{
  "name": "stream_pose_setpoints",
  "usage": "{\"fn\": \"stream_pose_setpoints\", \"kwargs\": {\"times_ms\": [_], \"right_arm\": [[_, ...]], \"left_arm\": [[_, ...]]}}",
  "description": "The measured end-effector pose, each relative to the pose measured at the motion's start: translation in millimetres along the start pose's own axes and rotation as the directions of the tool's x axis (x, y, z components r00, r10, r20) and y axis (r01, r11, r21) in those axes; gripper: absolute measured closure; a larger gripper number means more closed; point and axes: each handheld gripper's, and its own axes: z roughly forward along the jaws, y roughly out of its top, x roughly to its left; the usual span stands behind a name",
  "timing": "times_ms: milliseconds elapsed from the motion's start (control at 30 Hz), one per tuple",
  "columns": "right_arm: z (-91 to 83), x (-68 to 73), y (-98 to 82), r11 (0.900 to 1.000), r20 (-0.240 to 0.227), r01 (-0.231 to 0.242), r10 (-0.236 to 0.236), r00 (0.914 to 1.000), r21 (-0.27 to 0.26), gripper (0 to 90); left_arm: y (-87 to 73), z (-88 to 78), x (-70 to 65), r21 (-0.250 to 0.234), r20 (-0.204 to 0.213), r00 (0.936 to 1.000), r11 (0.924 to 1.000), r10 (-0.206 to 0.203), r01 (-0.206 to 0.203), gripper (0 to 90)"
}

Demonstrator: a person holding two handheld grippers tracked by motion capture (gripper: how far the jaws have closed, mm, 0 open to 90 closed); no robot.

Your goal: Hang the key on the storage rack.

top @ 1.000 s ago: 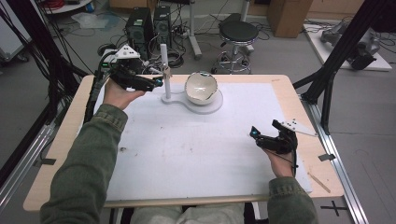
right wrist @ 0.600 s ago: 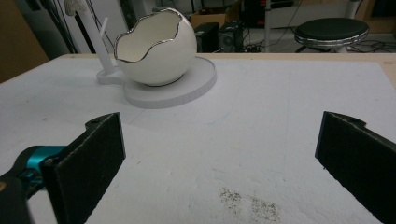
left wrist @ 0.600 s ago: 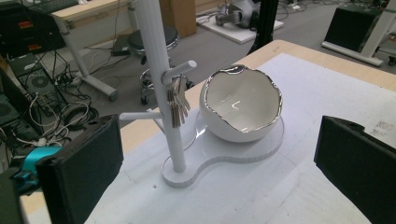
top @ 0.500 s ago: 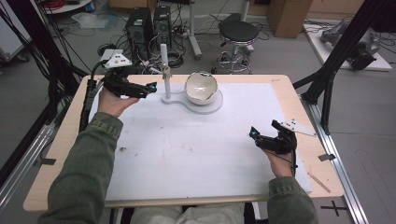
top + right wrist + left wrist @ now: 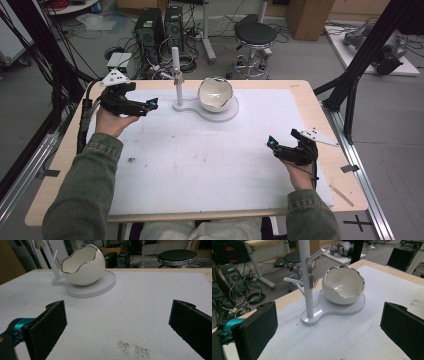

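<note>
A white stand (image 5: 176, 75) with side pegs rises from a white base (image 5: 227, 114) at the back of the table. A bunch of keys (image 5: 312, 277) hangs from its upper peg. On the same base sits a white egg-shaped bowl (image 5: 216, 94) with a jagged silver rim, and it looks empty (image 5: 343, 286) (image 5: 83, 265). My left gripper (image 5: 150, 105) hovers just left of the stand and points at it, open, with nothing between its jaws (image 5: 329, 325). My right gripper (image 5: 272, 145) rests low at the right front, open and empty (image 5: 117, 322), facing the bowl from farther off.
A white mat (image 5: 200, 165) covers most of the wooden table. It carries a dark smudge (image 5: 131, 160) at the left front and a patch of specks (image 5: 135, 348) near the right gripper. A black frame post (image 5: 350, 95) stands at the right edge, and a stool (image 5: 255, 35) behind.
My left gripper has drawn back from the stand's post, moving left and a little toward me. The right gripper has stayed in place.
</note>
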Motion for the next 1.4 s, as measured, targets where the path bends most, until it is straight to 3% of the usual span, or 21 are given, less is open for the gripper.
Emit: {"fn": "stream_pose_setpoints", "kwargs": {"times_ms": [200,600,900,1400], "right_arm": [[0.0,-0.1,-0.1,1.000,0.000,-0.001,0.001,1.0000,0.000,0.5],[-0.2,-0.3,-0.2,1.000,0.003,0.001,-0.001,1.0000,-0.001,0.5],[0.0,0.3,-0.4,1.000,0.003,0.002,-0.002,1.0000,0.001,0.5],[-0.9,0.8,-0.7,1.000,0.000,-0.002,0.002,1.0000,0.002,0.5]], "left_arm": [[-11.5,-6.7,1.7,-0.010,-0.018,0.9997,0.9998,-0.017,0.017,1.6],[-41.6,-20.8,10.0,-0.045,-0.024,0.9951,0.9945,-0.096,0.094,1.6],[-64.1,-36.5,14.6,-0.053,-0.082,0.9904,0.9928,-0.112,0.108,1.7],[-88.1,-53.5,16.5,-0.073,-0.138,0.9809,0.9890,-0.138,0.129,1.7]]}}
